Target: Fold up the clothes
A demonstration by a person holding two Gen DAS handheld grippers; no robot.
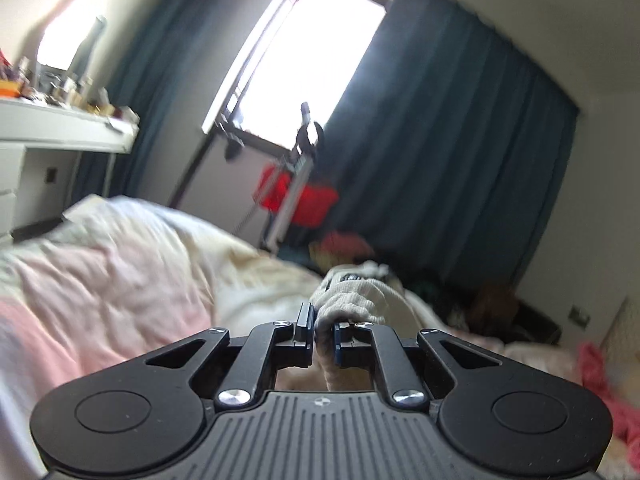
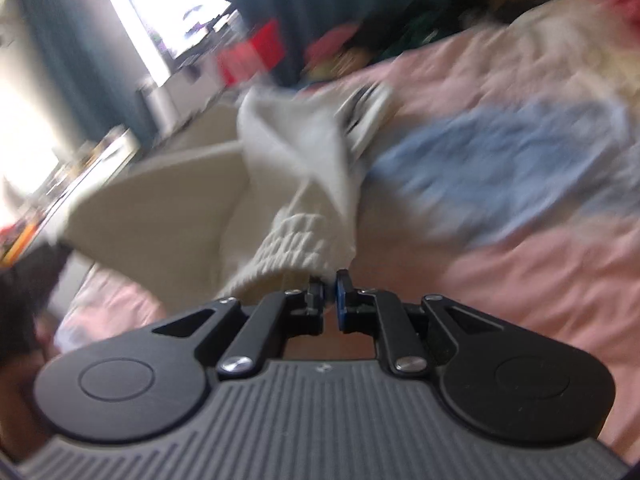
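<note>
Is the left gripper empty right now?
No, the left gripper is shut on the cream ribbed garment, fabric pinched between its fingers.

I see bright daylight pouring in through the window (image 1: 308, 60), so white that it is blown out, while the dark curtain (image 1: 452, 140) beside it stays dim. My left view is a bit soft, and my right view is smeared with blur, mostly on the pink bedding (image 2: 520, 280). Both pictures bend round at the edges, with dark corners.
</note>
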